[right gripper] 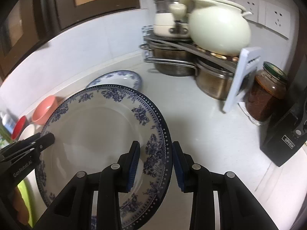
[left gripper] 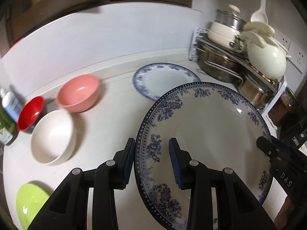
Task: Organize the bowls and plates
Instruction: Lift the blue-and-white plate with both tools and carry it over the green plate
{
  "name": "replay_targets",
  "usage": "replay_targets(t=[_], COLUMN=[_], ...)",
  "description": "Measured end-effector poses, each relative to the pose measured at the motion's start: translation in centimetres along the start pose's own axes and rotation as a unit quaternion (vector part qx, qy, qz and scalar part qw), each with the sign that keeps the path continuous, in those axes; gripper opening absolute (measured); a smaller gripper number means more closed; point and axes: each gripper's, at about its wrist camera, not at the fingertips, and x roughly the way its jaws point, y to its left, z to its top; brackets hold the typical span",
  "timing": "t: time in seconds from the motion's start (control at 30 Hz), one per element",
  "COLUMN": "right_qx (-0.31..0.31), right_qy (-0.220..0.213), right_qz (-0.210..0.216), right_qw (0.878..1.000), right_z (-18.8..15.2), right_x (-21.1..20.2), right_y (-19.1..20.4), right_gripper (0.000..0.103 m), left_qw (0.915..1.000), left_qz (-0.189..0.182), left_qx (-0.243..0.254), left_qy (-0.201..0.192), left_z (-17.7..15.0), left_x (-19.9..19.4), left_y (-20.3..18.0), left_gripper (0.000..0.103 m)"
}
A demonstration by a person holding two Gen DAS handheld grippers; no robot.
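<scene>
Up off the table [left gripper: 107, 118], between both grippers, sits a big white plate [left gripper: 207, 126] with blue floral clusters and a dark dotted border. Left gripper [left gripper: 151, 163] has its jaws clamped over the left rim, right gripper [right gripper: 155, 166] clamped over the right rim. Behind it lies a smaller blue-rimmed plate [left gripper: 163, 78].
</scene>
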Motion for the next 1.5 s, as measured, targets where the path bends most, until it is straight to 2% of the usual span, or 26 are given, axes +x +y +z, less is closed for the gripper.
replay_targets(t=[0.73,1.1,1.5], right_qx=[-0.078,-0.114,-0.163], right_qy=[-0.002,0.011,0.037], right_qz=[0.080,0.121,0.162], right_qw=[0.994,0.986,0.973], right_z=[-4.0,-6.9,-10.2], right_x=[-4.9,-6.4,-6.8], right_y=[13.7,20.5,27.2], right_gripper=[0.035,0.036,0.036], left_qw=[0.9937,0.9861,0.9749], left_qz=[0.072,0.111,0.152], left_qx=[-0.082,-0.123,-0.162], left_qy=[-0.023,-0.017,0.013], left_z=[-6.4,-10.4,-15.0], left_x=[-8.9,-12.6,-14.3], left_y=[14.3,20.5,26.3], left_gripper=[0.036,0.036,0.036])
